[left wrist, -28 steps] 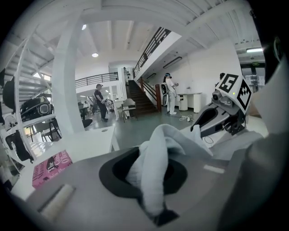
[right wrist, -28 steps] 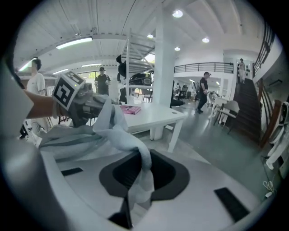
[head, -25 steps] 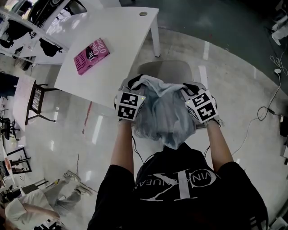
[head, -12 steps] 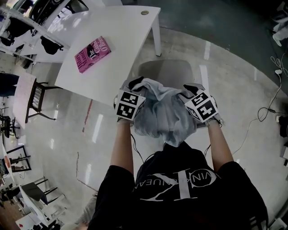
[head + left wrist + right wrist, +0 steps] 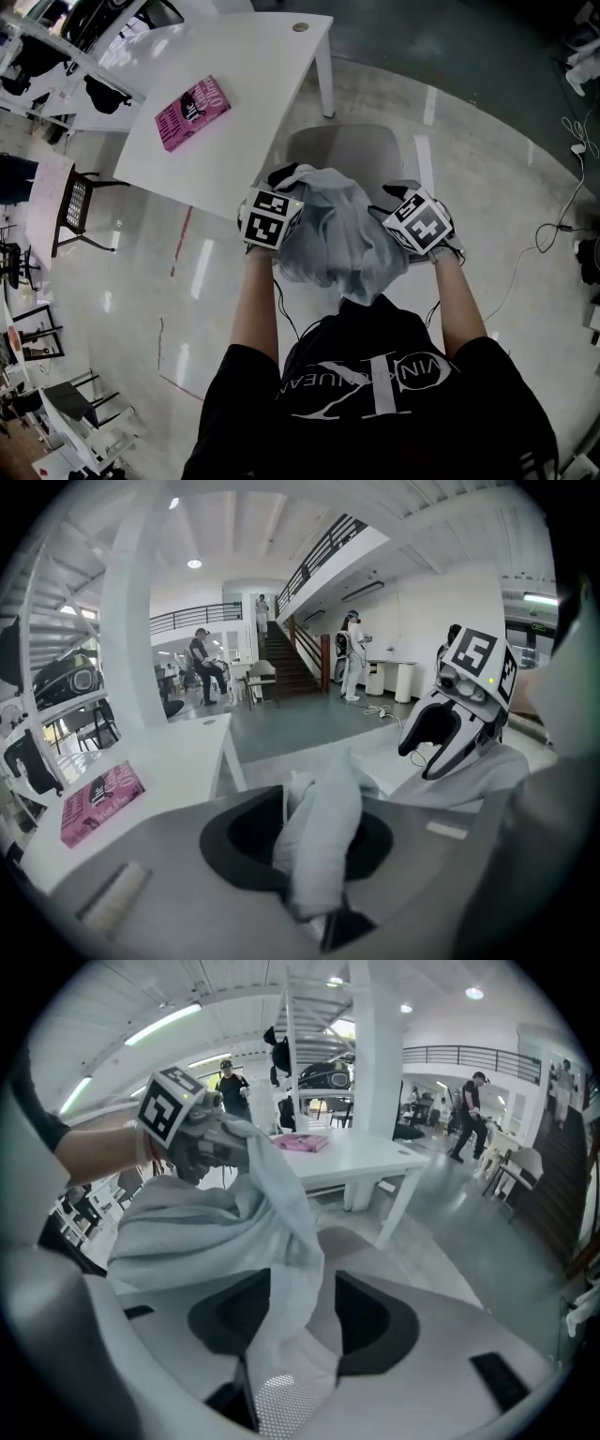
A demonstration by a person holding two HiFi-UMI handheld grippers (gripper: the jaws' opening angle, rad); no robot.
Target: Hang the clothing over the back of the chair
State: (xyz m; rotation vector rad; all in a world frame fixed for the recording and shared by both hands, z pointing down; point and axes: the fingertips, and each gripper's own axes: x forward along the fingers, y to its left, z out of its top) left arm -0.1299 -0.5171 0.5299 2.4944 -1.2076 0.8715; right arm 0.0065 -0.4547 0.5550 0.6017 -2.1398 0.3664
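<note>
1. Nearest to us in the head view are the black T-shirt (image 5: 375, 394) and two bare forearms (image 5: 255, 300) reaching forward and down.
2. The left gripper (image 5: 284, 176) has a bunched fold of the pale grey garment (image 5: 337, 234) between its jaws. They stand only a narrow gap apart and are beginning to open, yet its own view shows the pads pinching the cloth.
3. The right gripper (image 5: 398, 190) has its jaws spread wide and opening. A hem of the garment hangs loosely through the gap, and neither pad presses on it.
4. The garment is heaped between the two grippers, touching both, with a loose tail hanging toward us. It covers the near edge of the grey chair (image 5: 352, 150). The chair's back is hidden under the cloth, so we cannot tell how the garment sits on it.
5. Beyond the heap, the chair's seat shows bare.
6. Just past the chair stands a white table (image 5: 253, 66), and a pink book (image 5: 192, 113) lies flat near its left edge.
7. Off to the right, a dark cable (image 5: 553, 230) trails across the glossy floor (image 5: 487, 141).
</note>
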